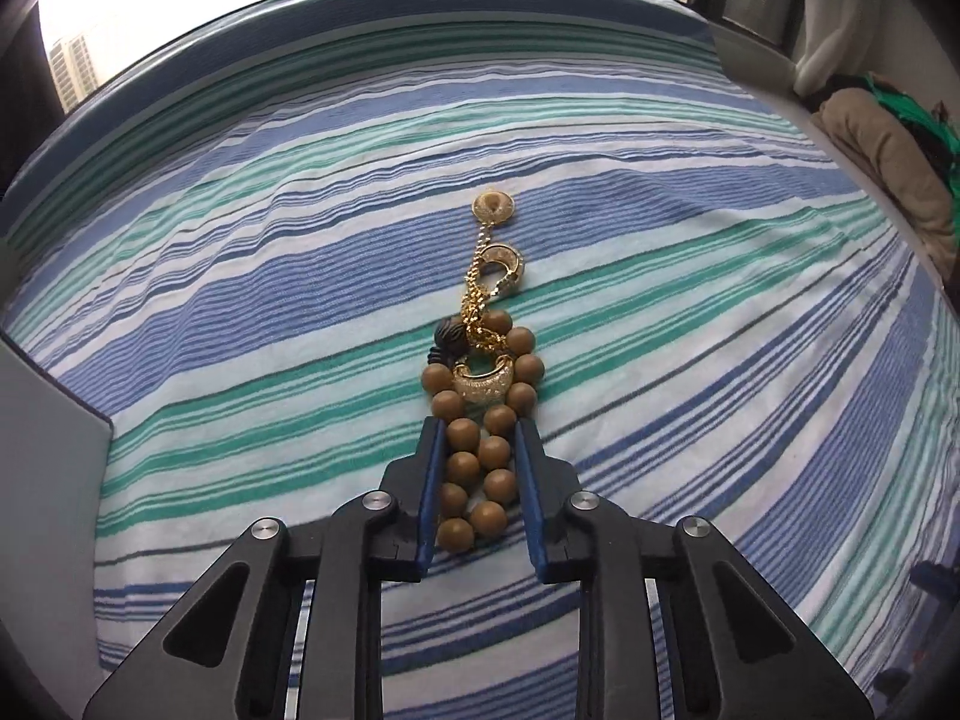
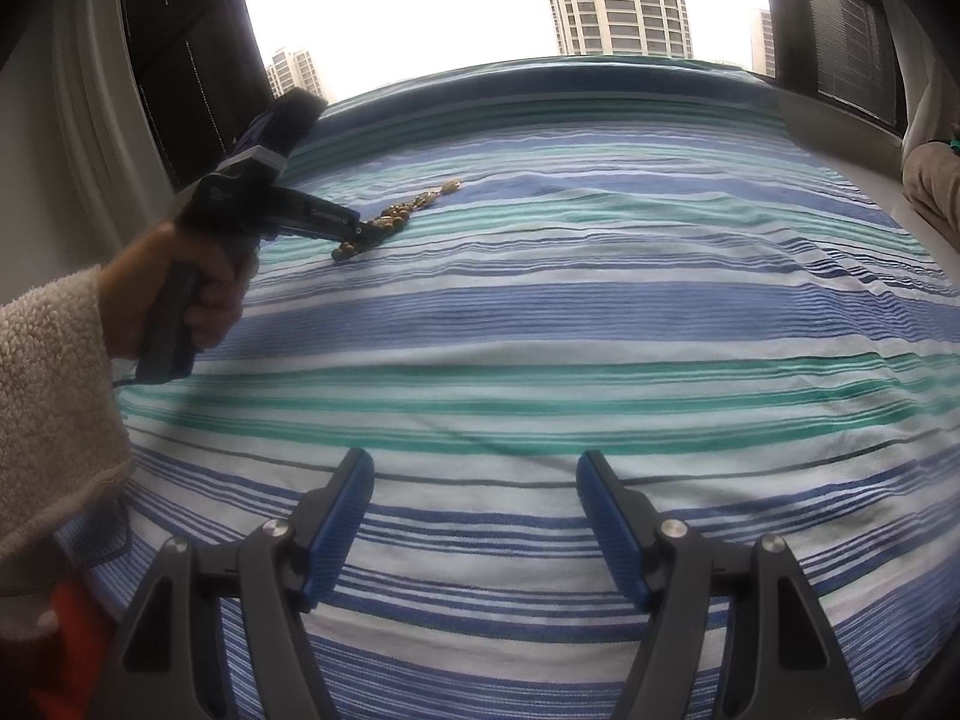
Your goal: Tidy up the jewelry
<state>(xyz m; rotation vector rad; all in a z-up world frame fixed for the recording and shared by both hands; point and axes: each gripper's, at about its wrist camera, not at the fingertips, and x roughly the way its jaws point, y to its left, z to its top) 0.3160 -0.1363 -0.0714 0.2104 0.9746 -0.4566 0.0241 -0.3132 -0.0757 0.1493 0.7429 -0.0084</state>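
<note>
The wooden bead bracelet (image 1: 480, 420), tangled with a gold chain (image 1: 480, 306), lies on the striped bed sheet (image 1: 690, 360) with its long axis along the left tool (image 1: 480, 429), whose narrowed jaws flank its near beads, while the right tool (image 2: 474, 468) stands wide, empty and well apart.

Your brown bead bracelet (image 1: 480, 450) lay squeezed into a narrow double row on the striped sheet; gold chain (image 1: 480, 306) with round pendant (image 1: 493, 208) and crystal rings draped across its far end.
</note>
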